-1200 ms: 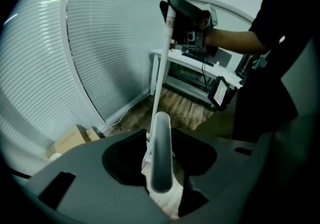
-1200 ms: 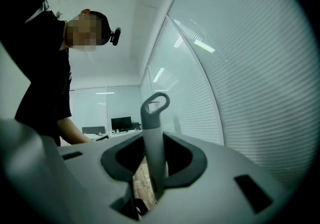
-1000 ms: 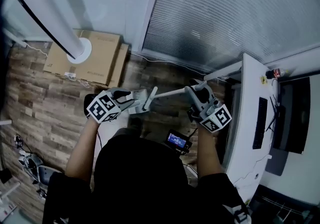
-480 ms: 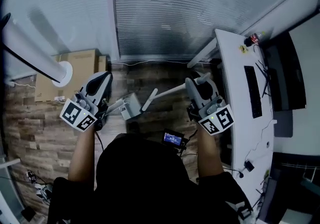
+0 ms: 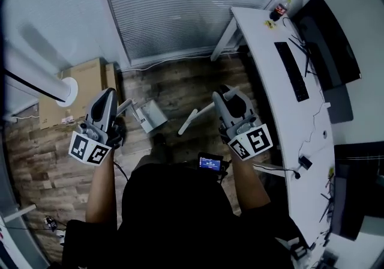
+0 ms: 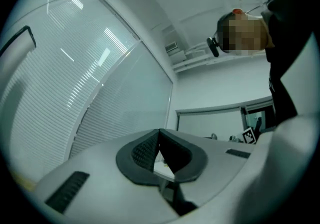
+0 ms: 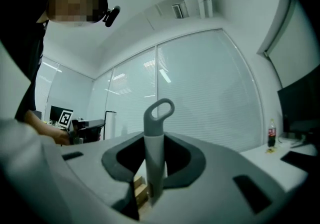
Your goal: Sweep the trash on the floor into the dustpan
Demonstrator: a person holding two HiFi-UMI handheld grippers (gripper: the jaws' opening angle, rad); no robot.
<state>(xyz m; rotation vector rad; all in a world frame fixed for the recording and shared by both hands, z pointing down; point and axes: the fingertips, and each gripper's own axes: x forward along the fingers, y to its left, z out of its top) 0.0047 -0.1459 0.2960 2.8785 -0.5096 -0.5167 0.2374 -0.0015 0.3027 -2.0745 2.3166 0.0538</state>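
In the head view my left gripper [image 5: 111, 92] is raised over the wooden floor, with its jaws shut. In the left gripper view the left gripper's [image 6: 159, 138] dark pads meet and nothing sticks out past them. The pale grey dustpan [image 5: 150, 116] stands just right of it on the floor, its thin handle [image 5: 126, 105] beside the gripper body. My right gripper [image 5: 224, 95] is shut on the broom handle [image 5: 195, 119], a pale stick slanting down-left. In the right gripper view the grey handle [image 7: 155, 143] with a loop on top is clamped upright in the right gripper [image 7: 152, 165]. No trash shows.
A white desk [image 5: 282, 111] runs along the right with a keyboard [image 5: 292, 69], a monitor [image 5: 327, 33] and a bottle [image 5: 279, 8]. A cardboard box [image 5: 84, 78] and a white column's round base [image 5: 66, 90] sit at left. Blinds [image 5: 180, 3] cover the far wall.
The left gripper has lifted and drawn left, away from the dustpan, and its jaws have shut. The right gripper has swung with the broom handle. The whole view has turned toward the desk.
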